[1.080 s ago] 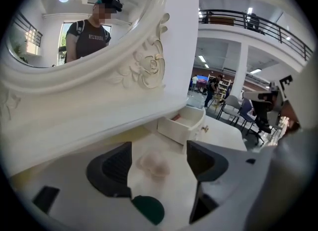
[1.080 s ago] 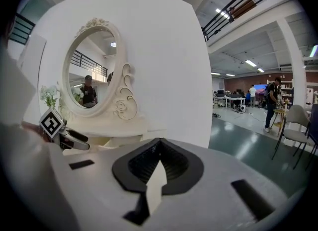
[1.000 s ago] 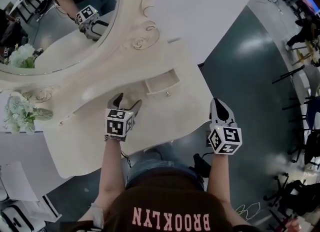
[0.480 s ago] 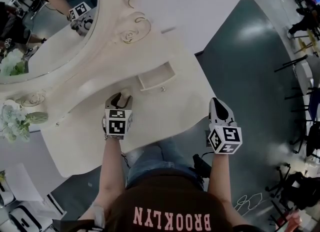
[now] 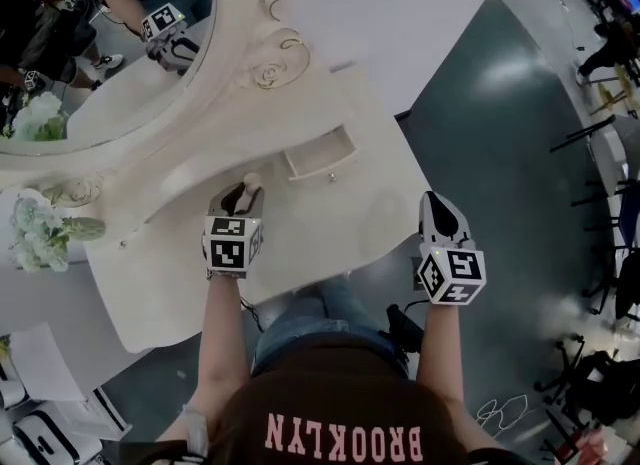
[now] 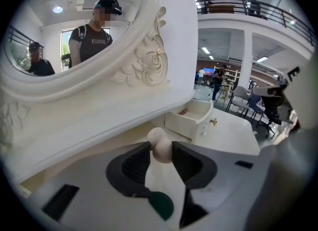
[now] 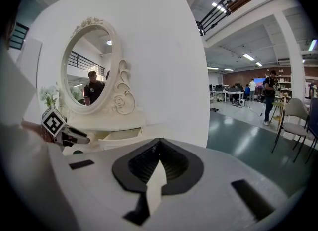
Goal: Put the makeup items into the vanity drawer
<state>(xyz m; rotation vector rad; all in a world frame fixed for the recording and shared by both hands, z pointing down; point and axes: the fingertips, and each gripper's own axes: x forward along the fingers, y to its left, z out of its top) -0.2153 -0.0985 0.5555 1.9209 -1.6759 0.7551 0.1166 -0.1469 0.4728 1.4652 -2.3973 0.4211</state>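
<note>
Head view: the beige makeup sponge (image 5: 251, 184) stood on the desk (image 5: 330, 223) at the tip of the left hand-held gripper (image 5: 240, 197), with the open drawer (image 5: 322, 153) at its 2 o'clock. The right hand-held gripper (image 5: 437, 205) hung off the desk's edge at 3 o'clock.

Left gripper view: the jaws, just closing, pinched the sponge (image 6: 160, 143) on both sides; the drawer (image 6: 191, 120) lay at 1 o'clock.

Right gripper view: its jaws were pressed together, empty.

A second earlier the left jaws stood wide apart.
</note>
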